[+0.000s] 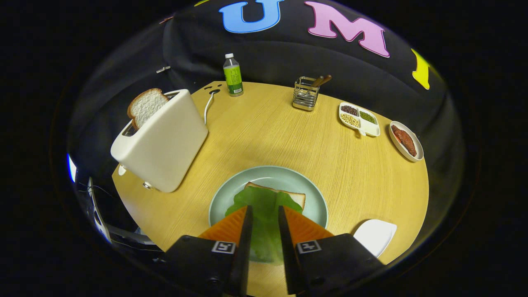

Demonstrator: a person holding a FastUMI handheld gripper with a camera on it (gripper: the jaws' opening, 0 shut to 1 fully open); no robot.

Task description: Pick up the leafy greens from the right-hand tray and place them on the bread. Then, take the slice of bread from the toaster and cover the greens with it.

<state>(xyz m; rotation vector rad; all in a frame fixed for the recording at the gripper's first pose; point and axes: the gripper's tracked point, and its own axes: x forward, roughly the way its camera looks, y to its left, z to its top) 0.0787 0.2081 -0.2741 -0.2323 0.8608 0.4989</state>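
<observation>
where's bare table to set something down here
Widest bare patch: mid-table, between toaster, cutlery holder, plate. Another between plate and the sectioned dish. Crowded: gripper fingers flank the greens over the plate.

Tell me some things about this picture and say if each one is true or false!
1. A slice of bread sticks up out of the toaster. True.
2. The leafy greens lie between the fingers of the tongs, over the bread on the plate. True.
3. The plate under the bread is red. False: it is pale green.
4. The bottle lies on its side. False: it stands upright at the table's far edge.
5. The divided dish holds different beans in separate compartments. True.
6. The toaster stands on the plate. False: it stands on the table beside it.
</observation>
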